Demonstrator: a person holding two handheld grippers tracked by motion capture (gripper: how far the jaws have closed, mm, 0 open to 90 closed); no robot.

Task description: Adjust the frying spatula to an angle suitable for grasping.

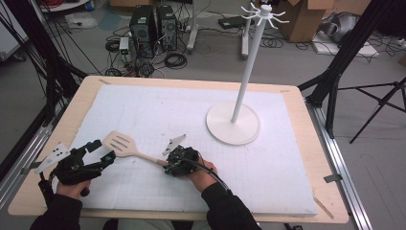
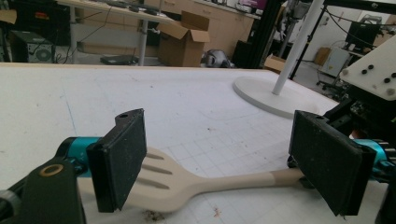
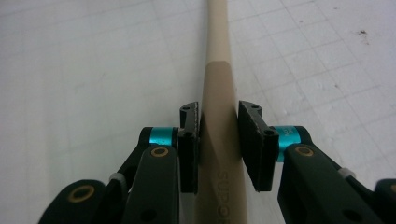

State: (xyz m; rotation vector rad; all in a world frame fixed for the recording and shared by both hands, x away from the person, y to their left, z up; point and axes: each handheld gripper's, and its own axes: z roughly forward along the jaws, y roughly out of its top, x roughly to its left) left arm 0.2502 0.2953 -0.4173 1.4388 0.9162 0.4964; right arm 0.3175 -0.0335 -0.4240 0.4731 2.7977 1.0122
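Beige plastic makes up the slotted spatula [image 1: 125,145] that lies flat on the white foam board [image 1: 143,110] covering the wooden table [image 1: 86,86], its blade pointing toward the left side of the high view and its handle running toward the person's right hand [image 1: 203,173].

In the right gripper view the right claw [image 3: 219,140] straddles the handle's darker end, where raised lettering shows on the plastic. Its left pad lies against the handle's side; the right pad stands at the other side, and whether a sliver of gap remains there I cannot tell. The handle stretches away from the jaws across the gridded board. In the high view this claw [image 1: 168,165] sits low over the handle end, its cable trailing back past the dark sleeve.

The left claw [image 1: 98,152] is held by the left hand [image 1: 72,187] near the table's front left edge, just beside the spatula's blade. In the left gripper view its jaws stand wide apart with nothing gripped: the left pad [image 2: 119,158] hides part of the slotted blade [image 2: 159,179] lying beyond it, and the right pad [image 2: 329,163] hangs in front of the far end of the handle, beside the right claw's teal and black parts.

Well apart, toward the board's far right, stands a white hook stand [image 1: 239,96] on a round base [image 1: 233,125].
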